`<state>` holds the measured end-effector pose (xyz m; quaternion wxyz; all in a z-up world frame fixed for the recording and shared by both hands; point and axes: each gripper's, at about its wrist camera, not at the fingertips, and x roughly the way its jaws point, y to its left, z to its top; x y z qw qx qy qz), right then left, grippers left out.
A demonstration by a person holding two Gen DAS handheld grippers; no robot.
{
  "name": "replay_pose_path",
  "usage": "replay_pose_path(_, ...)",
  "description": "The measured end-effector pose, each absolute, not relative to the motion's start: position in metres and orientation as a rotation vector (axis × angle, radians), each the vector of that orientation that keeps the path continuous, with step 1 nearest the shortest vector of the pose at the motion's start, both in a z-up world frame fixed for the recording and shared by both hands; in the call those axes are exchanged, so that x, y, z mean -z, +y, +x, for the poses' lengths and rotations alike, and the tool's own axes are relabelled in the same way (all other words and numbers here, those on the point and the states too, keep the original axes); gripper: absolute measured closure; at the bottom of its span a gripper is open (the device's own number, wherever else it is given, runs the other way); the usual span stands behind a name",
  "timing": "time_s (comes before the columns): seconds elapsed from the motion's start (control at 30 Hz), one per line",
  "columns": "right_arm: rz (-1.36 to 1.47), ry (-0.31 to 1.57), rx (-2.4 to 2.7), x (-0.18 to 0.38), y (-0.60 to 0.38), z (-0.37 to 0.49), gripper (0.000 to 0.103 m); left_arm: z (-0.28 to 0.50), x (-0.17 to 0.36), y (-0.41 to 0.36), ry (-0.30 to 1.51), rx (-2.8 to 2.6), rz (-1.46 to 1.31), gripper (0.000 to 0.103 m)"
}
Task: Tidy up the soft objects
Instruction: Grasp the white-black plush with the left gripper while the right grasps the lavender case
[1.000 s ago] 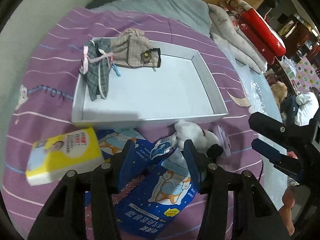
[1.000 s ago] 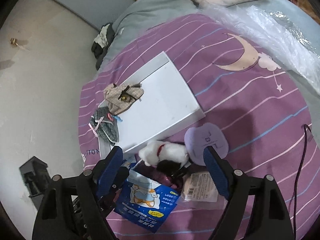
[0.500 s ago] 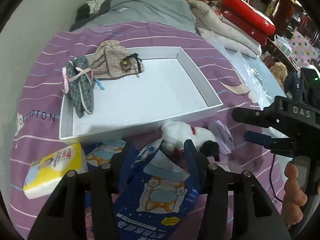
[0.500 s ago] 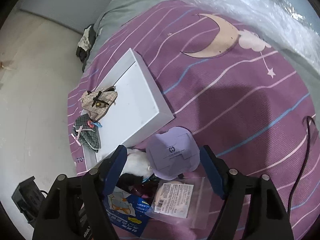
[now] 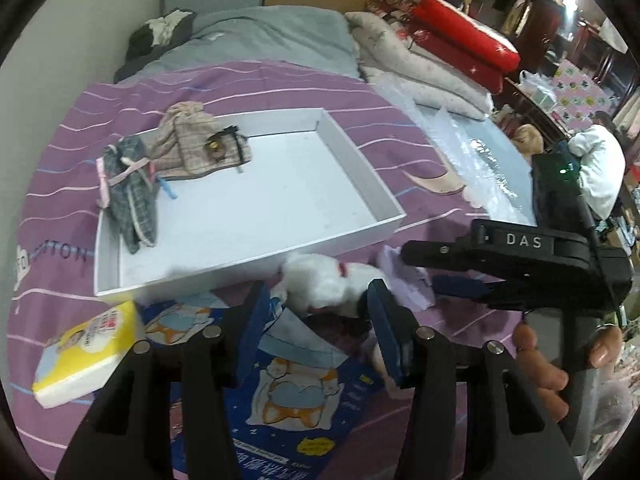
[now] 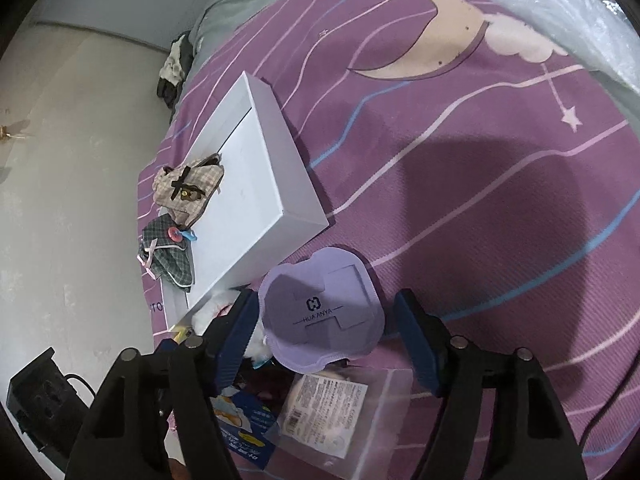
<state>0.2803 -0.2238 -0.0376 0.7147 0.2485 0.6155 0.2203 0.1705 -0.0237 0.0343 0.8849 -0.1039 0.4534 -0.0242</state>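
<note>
While tilted downward, right gripper [image 6: 324, 320] over purple pad [image 6: 320, 316]

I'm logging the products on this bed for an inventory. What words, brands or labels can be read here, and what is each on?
"DAS": on the right gripper body.
"HUA ANYA", under a logo: on the lilac pouch.
"…TTON", partly cut off: on the purple bedspread.
Blue cat-print packet: small print, unreadable.
Yellow pack: red characters, too blurred.
Clear bag's white label: print too small.
</note>
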Motion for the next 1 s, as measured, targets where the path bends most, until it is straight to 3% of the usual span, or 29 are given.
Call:
replay_pose_path(0.1,0.564,1.353,-0.518,0.038,-0.223,0.281,0.023,0.170,-0.035,-0.028,0.916,0.078,-0.201,0.046)
replay_pose_path(0.3,0.522,1.368,-0.507,0.044,-0.216,0.282,0.022,0.159,-0.052,-0.034,0.802,0.071,-0.149,0.043)
replay_pose_path(0.43,0.486,1.369,-0.501,0.045,-0.211,0.282,0.023,0.154,-0.064,-0.025,0.745,0.057,-0.179,0.032)
replay_pose_path(0.5,0.463,1.367,-0.502,0.045,-0.209,0.281,0.023,0.157,-0.062,-0.029,0.764,0.093,-0.171,0.031)
replay_pose_path(0.63,0.470,1.375,-0.495,0.048,-0.210,0.281,0.033,0.169,-0.048,-0.045,0.814,0.136,-0.121,0.031)
replay_pose_path(1.0,0.601,1.325,-0.498,0.042,-0.240,0.283,0.037,0.194,-0.007,-0.055,0.946,0.084,-0.016,0.031)
